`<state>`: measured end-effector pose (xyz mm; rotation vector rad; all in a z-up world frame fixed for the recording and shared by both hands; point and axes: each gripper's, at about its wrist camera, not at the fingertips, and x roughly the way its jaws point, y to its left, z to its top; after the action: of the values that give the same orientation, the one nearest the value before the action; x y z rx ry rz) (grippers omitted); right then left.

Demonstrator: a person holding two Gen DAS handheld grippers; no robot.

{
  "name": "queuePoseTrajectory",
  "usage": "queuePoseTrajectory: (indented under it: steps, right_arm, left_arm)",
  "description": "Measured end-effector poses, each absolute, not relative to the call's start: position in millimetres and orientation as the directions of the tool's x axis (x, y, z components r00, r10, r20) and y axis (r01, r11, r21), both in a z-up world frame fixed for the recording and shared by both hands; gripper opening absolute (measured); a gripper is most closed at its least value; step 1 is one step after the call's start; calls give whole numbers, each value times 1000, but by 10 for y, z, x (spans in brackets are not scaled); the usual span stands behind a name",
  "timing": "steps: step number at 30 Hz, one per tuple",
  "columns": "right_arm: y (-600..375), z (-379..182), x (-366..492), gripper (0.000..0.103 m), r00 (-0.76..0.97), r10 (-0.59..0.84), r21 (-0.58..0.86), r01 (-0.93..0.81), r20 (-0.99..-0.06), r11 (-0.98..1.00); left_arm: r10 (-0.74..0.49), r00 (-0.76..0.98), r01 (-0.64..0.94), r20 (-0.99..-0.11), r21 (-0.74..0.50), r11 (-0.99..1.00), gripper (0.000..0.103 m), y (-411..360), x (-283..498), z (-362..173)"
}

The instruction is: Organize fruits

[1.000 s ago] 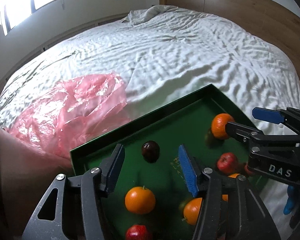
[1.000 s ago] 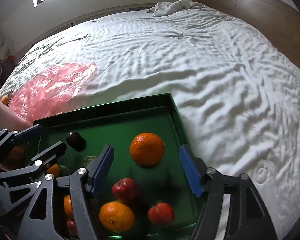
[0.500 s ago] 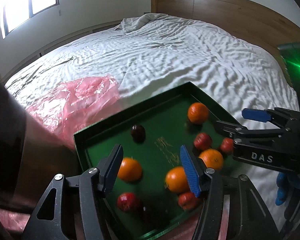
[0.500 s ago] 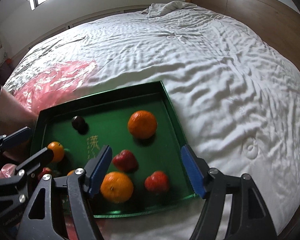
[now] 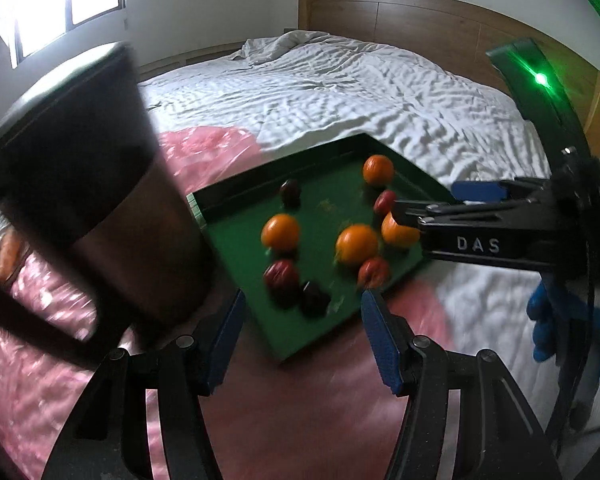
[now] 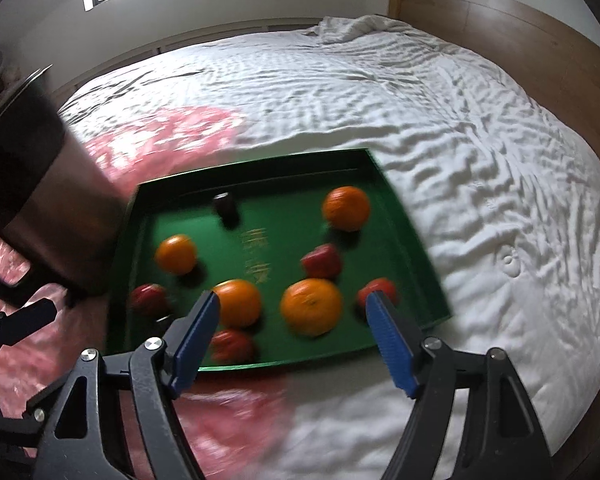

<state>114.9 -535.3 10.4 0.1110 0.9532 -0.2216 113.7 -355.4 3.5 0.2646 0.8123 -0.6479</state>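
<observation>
A green tray (image 5: 240, 240) (image 6: 416, 248) lies on the white bed and holds several oranges, such as one at the far corner (image 5: 378, 169) (image 6: 347, 207), several red fruits (image 5: 282, 274) (image 6: 321, 261) and a dark plum (image 5: 290, 191) (image 6: 225, 203). My left gripper (image 5: 300, 320) is open and empty, above the tray's near edge. My right gripper (image 6: 292, 320) is open and empty, over the tray's near side; it also shows in the left wrist view (image 5: 432, 200).
Pink plastic bags (image 5: 204, 148) (image 6: 160, 136) lie left of and in front of the tray. A blurred arm in a dark sleeve (image 5: 80, 184) (image 6: 32, 184) fills the left. A wooden headboard (image 5: 420, 16) stands at the back.
Both grippers have pulled back and up from the tray, so more of it and its fruit shows. The arm in the dark sleeve has come in large on the left.
</observation>
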Motion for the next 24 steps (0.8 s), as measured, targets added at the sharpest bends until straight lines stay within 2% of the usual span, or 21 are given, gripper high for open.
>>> queuePoseTrajectory:
  steps: [12, 22, 24]
  right_arm:
    - [-4321, 89, 982, 103, 581, -47, 20, 109, -812, 994]
    - [-3894, -50, 1025, 103, 582, -38, 9, 78, -813, 997]
    - [-3835, -65, 1020, 103, 586, -40, 5, 75, -809, 997]
  left_arm:
    - [-336, 569, 517, -750, 8, 856, 61, -2579, 1054, 4]
    - [-280, 572, 424, -771, -15, 906, 65, -2066, 1171, -203]
    - [-271, 578, 408, -770, -16, 913, 73, -1999, 1175, -235]
